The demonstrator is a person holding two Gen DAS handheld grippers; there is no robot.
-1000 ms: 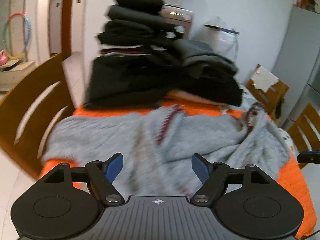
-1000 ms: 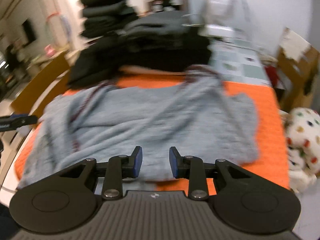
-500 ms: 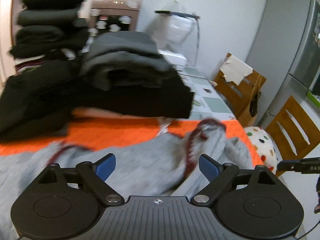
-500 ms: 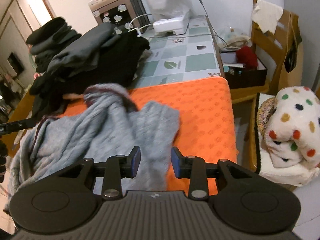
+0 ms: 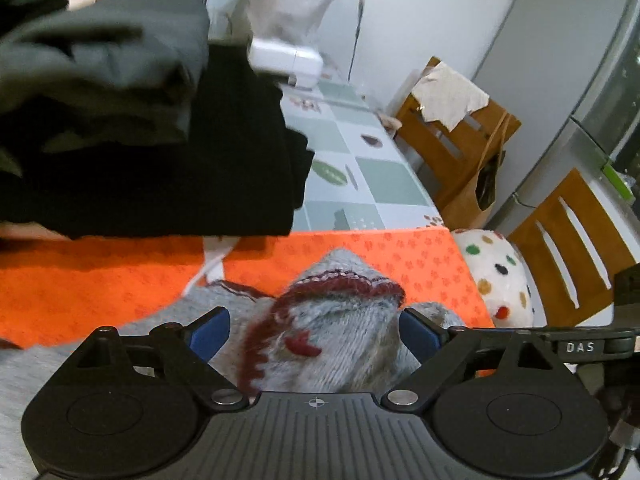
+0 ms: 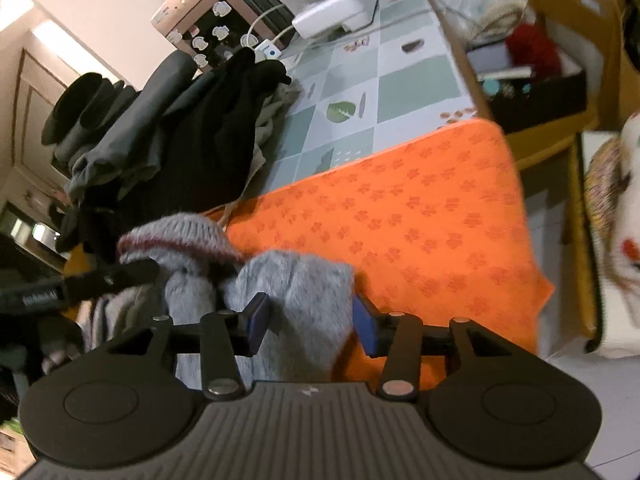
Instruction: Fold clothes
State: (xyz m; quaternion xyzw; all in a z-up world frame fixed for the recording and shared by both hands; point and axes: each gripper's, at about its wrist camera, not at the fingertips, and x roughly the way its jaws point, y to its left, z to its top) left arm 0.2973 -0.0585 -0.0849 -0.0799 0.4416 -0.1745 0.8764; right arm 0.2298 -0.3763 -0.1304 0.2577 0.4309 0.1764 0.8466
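**Grey sweater bunched between two open grippers on the orange cloth**

The table (image 6: 416,80) carries a checked cover at its far end and an orange cloth (image 6: 420,224) over the near part. Across the back sits a pile of dark clothes (image 5: 160,160), black and dark grey, some of it stacked flat and some slumped; how neatly each piece is folded cannot be told through the blur.

The grey sweater (image 5: 344,344), knitted with a dark red trim, lies on the orange cloth nearer the cameras. It is rumpled and gathered into a mound, not laid flat and not a tidy folded packet.

The left gripper (image 5: 314,332) has its jaws spread wide, the red-trimmed edge of the knit sitting in the gap between them. The right gripper (image 6: 310,320) is about half open, with a grey lobe of the sweater between its blue fingers. Neither visibly pinches the cloth.

Judging by this, the step in hand is a grasp on the sweater's bunched edge, one gripper to each side. The next move calls for both jaws closing on a single layer of knit, far enough apart that the garment can be drawn out and smoothed. Thick, soft wool may bring extra layers into the grip.
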